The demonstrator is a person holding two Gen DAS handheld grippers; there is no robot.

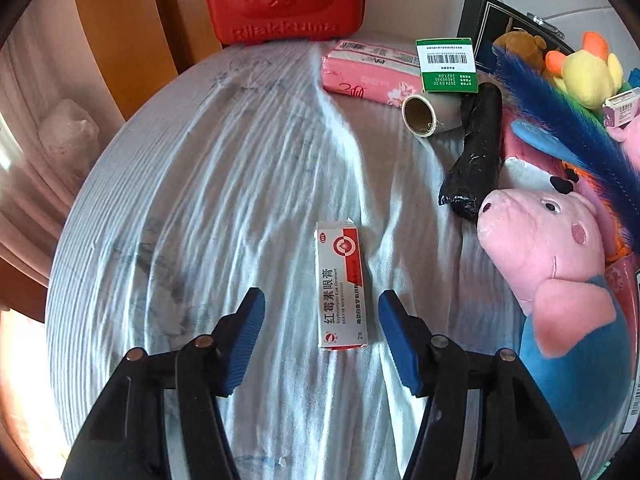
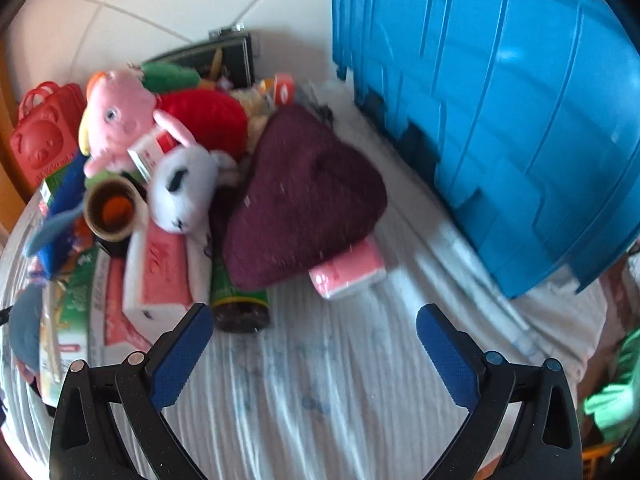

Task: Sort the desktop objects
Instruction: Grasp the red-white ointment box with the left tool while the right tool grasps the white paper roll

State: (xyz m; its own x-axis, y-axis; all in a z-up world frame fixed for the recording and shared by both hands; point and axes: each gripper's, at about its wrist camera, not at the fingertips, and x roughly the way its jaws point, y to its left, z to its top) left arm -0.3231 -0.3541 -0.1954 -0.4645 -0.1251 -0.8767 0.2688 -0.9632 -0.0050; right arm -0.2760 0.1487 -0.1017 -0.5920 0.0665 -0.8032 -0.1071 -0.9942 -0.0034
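1. Hard to make out: the right wrist view is blurred, so print on the things in the pile cannot be read. In the left wrist view the blue-bodied pink pig plush [image 1: 548,256] is cut off by the right frame edge, and the items behind it overlap so that their outlines merge.
2. A dark bottle [image 2: 240,304] lies half hidden under a maroon knitted hat [image 2: 304,196]; only its base and green label show. A pink tissue pack [image 2: 348,274] pokes out from under the same hat.
3. Edges: a blue plastic bin [image 2: 500,120] fills the upper right of the right wrist view, standing on the white striped cloth [image 1: 200,200]. A red bear-face case [image 1: 284,0] sits at the top edge of the left wrist view.
4. Open room: the cloth is bare across the left and centre of the left wrist view, and across the lower centre of the right wrist view.
5. The ointment box [image 1: 342,284], white and red with Chinese print, lies flat, alone, at lower centre of the left wrist view, its near end between the blue pads.
6. The left gripper [image 1: 322,340] is spread about the box's near end, pads clear of its sides.
7. The right gripper [image 2: 314,352] stands wide apart over bare cloth, holding nothing.
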